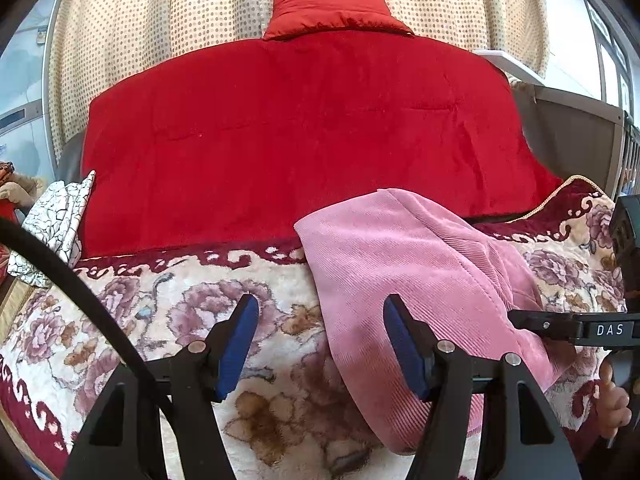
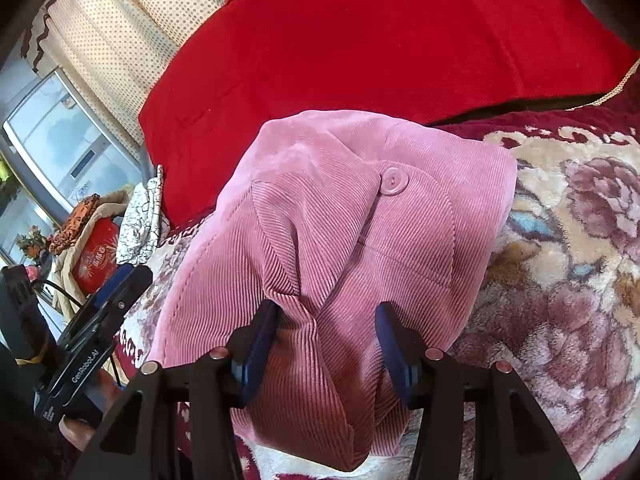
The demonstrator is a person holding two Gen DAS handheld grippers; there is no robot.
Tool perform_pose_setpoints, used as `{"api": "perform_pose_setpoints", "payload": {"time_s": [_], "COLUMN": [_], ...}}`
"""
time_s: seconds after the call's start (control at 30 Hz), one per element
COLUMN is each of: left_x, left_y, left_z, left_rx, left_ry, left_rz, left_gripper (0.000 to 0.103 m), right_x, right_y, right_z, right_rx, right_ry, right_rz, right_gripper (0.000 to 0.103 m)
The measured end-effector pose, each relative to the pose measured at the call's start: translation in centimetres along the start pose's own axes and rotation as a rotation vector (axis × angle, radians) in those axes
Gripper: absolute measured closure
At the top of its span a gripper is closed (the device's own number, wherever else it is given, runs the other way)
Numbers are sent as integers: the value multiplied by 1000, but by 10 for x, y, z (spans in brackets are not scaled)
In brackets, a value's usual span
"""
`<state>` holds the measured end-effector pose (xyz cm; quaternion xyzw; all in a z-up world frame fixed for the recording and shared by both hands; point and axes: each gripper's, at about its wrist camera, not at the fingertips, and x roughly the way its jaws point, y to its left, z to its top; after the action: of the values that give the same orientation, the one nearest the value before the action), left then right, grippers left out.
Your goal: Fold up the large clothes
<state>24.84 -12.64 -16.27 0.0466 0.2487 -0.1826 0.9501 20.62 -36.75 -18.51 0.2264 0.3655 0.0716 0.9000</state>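
In the left wrist view, the left tongs (image 1: 320, 344) stand spread with nothing between the pads, above a floral blanket (image 1: 160, 320). The pink corduroy garment (image 1: 400, 264) lies on the blanket at about two o'clock from them, its edge passing just behind the right pad. The right tongs (image 1: 520, 320) come in from three o'clock and reach this garment.

In the right wrist view, the right tongs (image 2: 326, 340) are half spread, with a ridge of the pink garment (image 2: 340, 220) bunched between the pads; whether they pinch it I cannot tell. The red quilt (image 2: 380, 40) lies at twelve o'clock, the left tongs (image 2: 120, 280) at nine o'clock.
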Motion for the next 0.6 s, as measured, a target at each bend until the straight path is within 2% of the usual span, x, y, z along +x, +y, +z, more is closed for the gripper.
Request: {"api": "perform_pose_setpoints", "payload": {"time_s": [0.47, 0.53, 0.6], "left_x": [5, 9, 22], "left_y": [-3, -3, -7], "left_z": [-1, -3, -7], "left_rx": [20, 17, 41], "left_ry": [23, 39, 99], "left_rz": [5, -22, -85], "left_gripper": [36, 28, 26], "right_x": [-1, -1, -1], "right_y": [-3, -4, -6], "right_z": [2, 3, 6], "right_rx": [7, 14, 23], "right_ry": [6, 10, 15], "right_rz": [11, 17, 24], "right_gripper": [48, 48, 47]}}
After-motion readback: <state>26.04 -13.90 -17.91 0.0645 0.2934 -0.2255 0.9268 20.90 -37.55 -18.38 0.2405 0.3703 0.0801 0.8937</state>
